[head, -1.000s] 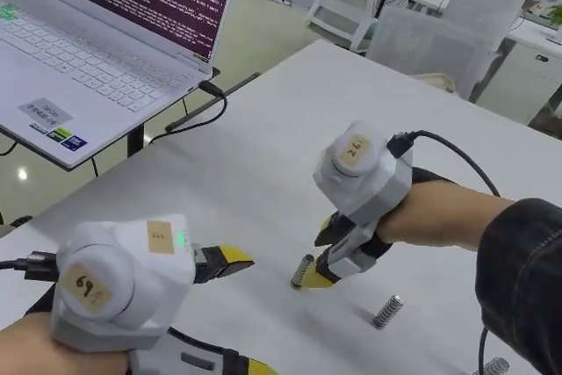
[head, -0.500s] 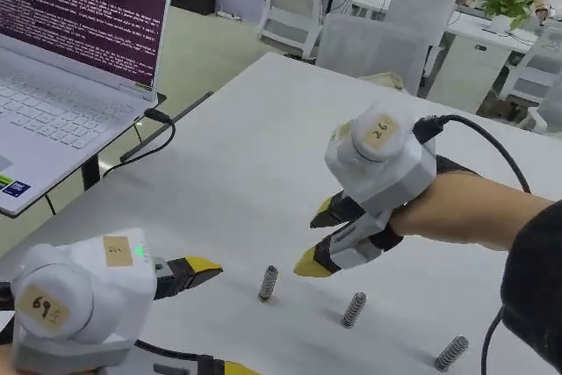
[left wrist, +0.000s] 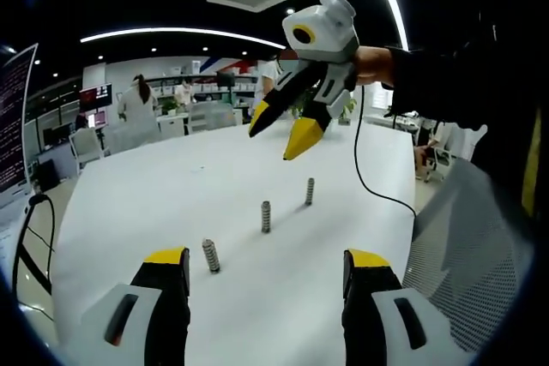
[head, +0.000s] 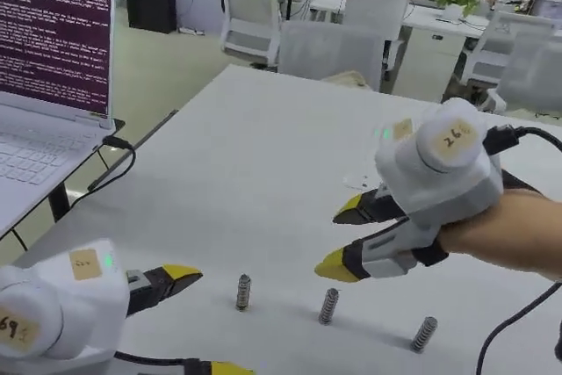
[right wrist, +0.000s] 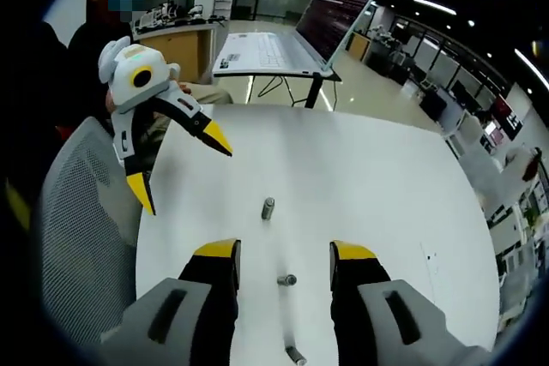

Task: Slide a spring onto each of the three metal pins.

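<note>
Across the white desk [head: 263, 147] three springs [head: 328, 305] stand upright in a row, apart from both grippers. Just above the middle one hovers the right gripper [head: 332, 243], jaws spread, holding nothing. Left of the row the left gripper [head: 211, 322] gapes empty too, its lower jaw cut off. Any pins inside the coils are too small to tell.

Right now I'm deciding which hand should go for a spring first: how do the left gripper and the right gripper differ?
The right gripper hangs raised above the row of springs; the left gripper sits low at the row's left end. In the head view the right gripper points left and the left gripper points right. The right gripper carries a 26 label, the left gripper a 69 label. Both are open, yellow-tipped and hold nothing.
</note>
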{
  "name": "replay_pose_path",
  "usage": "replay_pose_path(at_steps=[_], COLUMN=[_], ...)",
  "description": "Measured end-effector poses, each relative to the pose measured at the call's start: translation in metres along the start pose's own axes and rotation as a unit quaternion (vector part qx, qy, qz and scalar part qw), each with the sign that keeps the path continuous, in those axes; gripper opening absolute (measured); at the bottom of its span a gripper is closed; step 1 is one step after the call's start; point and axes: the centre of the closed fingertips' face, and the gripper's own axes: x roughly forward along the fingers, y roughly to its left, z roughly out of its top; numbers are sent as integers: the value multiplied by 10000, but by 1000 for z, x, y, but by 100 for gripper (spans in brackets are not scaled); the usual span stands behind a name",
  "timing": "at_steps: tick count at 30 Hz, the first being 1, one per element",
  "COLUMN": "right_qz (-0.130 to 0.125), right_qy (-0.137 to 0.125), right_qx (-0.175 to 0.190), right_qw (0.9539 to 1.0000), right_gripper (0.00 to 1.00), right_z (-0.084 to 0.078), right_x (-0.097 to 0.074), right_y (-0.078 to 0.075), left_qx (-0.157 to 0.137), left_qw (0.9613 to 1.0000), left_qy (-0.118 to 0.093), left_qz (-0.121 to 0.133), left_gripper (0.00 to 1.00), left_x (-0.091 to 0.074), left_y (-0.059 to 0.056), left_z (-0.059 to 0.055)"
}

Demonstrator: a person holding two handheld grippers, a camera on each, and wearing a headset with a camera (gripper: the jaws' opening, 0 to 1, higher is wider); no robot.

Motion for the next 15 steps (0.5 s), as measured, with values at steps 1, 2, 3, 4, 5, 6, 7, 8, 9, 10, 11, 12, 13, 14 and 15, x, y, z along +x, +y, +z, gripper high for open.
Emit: replay_pose_path(at_steps=[1, 2, 3, 4, 5, 6, 7, 8, 9, 10, 11, 12, 13, 14, 15], right_qz=[-69, -111, -154, -220, -273, -320, -397, -440, -477, -539, -579, -677, -744, -781, -862], right_qy=[-43, -73, -105, -148, -169, -178, -205, -220, -241, -293, -304, -326, -350, -370, -457], right_qx=[41, 81, 108, 152, 224, 244, 281, 333, 383, 473, 547, 602, 659, 723, 831], right_qw=[10000, 9999, 9998, 9995, 9992, 9990, 9986, 9982, 9978, 9970, 9964, 9954, 9944, 9936, 9918], right_gripper=[40, 40, 40, 40, 40, 40, 40, 40, 40, 41, 41, 41, 41, 41, 41], right_z=[-4, -6, -9, -13, -18, -22, -27, -32, -36, -42, -48, -54, -59, -63, -68], right_x=[-6, -9, -13, -19, -25, -29, -36, -40, -43, -49, -53, -57, -61, -63, -68], right_y=[-1, -1, -1, -3, -3, -3, -3, -3, -3, -2, -2, -3, -4, -3, -3], left_qx=[18, 33, 47, 66, 77, 83, 86, 86, 86, 87, 92, 96, 100, 103, 106], left_qw=[10000, 10000, 10000, 10000, 10000, 10000, 9999, 9999, 9999, 9999, 9999, 9999, 9999, 9999, 9999], left_qy=[-4, -7, -5, -4, -6, -14, -32, -43, -49, -50, -45, -39, -29, -20, -15], left_qz=[-1, -1, 4, 15, 25, 34, 45, 50, 54, 52, 47, 42, 35, 33, 39], left_gripper=[69, 69, 70, 70, 70, 70, 70, 70, 70, 70, 70, 70, 70, 70, 70], left_x=[0, 0, 0, 0, 1, 1, 2, 3, 4, 4, 5, 5, 5, 5, 4], left_y=[0, 0, 0, 1, 2, 2, 2, 2, 2, 1, 0, -1, -1, -2, -2], left_z=[2, 3, 4, 6, 7, 8, 10, 11, 12, 12, 12, 12, 12, 12, 12])
